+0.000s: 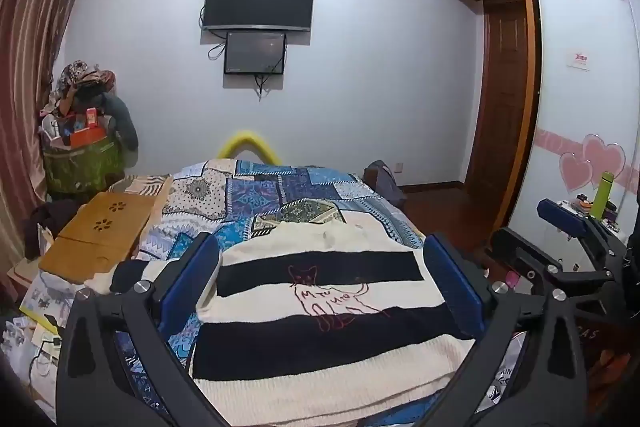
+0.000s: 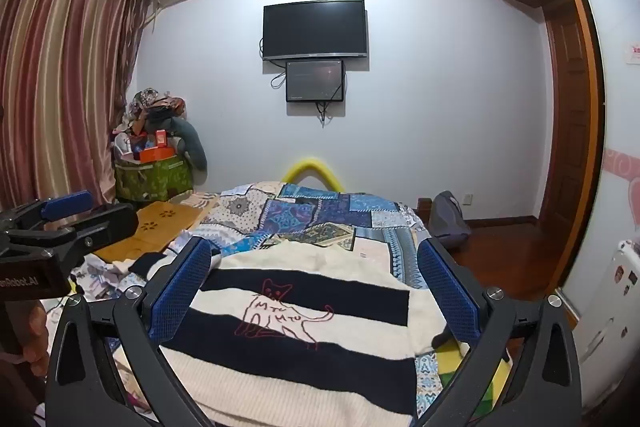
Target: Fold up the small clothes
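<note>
Sweater: cream with black stripes, red cat outline. Quilt: blue patchwork prints. Curtain: red-tan stripes. Gripper pads: blue. Wall: pale lavender.

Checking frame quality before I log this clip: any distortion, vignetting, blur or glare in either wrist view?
Left wrist view: strong fisheye bowing of the wardrobe, dark corners, the sweater sharp, the open left claw slightly soft. Right wrist view: the same bowing in the curtain, dark corners, even indoor light, faint reflection on the TV, the open right claw crisp.
</note>
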Motion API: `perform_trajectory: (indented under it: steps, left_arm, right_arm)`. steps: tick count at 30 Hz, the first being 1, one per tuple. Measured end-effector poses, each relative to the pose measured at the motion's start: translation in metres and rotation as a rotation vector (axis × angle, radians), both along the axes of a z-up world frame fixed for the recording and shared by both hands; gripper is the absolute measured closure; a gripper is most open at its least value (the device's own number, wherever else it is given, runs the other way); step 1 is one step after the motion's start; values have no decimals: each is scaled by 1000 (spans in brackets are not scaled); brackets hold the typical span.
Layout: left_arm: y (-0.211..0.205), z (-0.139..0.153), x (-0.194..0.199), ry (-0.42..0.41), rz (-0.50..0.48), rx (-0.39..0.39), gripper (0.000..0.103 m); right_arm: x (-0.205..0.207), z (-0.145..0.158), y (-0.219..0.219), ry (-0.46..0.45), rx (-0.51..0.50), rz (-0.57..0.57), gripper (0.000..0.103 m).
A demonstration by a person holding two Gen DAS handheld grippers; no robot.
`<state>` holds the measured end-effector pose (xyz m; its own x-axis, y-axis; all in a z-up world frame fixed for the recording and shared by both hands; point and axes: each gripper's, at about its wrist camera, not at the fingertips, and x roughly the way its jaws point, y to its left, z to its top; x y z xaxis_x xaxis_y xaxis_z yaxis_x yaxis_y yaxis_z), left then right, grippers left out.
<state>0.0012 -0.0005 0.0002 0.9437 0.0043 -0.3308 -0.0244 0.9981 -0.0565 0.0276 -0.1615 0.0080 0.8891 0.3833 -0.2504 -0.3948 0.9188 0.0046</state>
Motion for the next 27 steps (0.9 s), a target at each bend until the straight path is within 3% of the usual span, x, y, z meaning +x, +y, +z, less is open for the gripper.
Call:
perform_trajectory:
  steps: [11,27]
  left_arm:
    - [14,-26,-4,-4,12,-29,0]
    - [15,-20,6,14,17,-45,0]
  right_arm:
    - [3,-5,3,23,5,-5,1]
    - [5,-7,5,34,15,-3,1]
